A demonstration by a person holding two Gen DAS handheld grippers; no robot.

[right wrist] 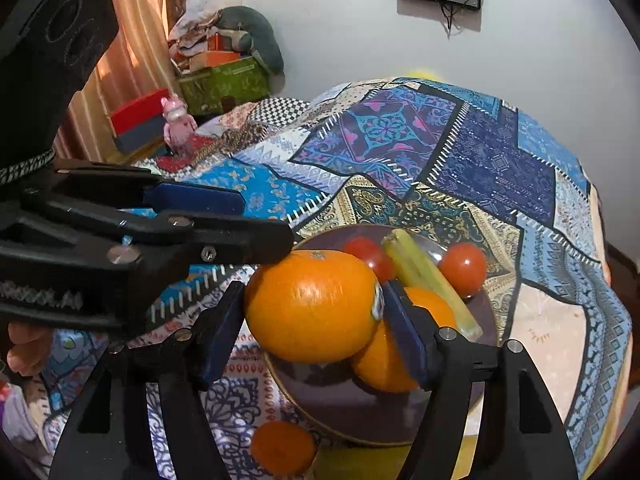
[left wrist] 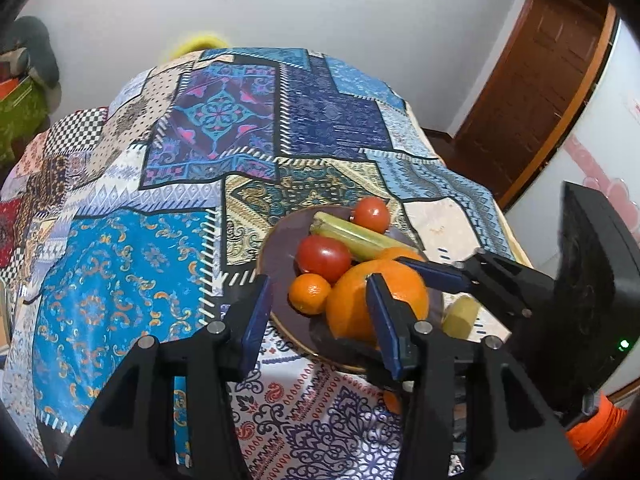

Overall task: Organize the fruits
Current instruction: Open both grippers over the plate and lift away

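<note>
Right gripper [right wrist: 316, 320] clamps the large orange [right wrist: 312, 304]; left gripper [left wrist: 320, 320] hangs wide, holding nothing.

Right claw [left wrist: 390, 270] grips big orange [left wrist: 352, 300] over plate [left wrist: 280, 248].

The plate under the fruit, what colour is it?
Dark purple-brown plate with a thin golden rim, clearest in the right wrist view.
</note>
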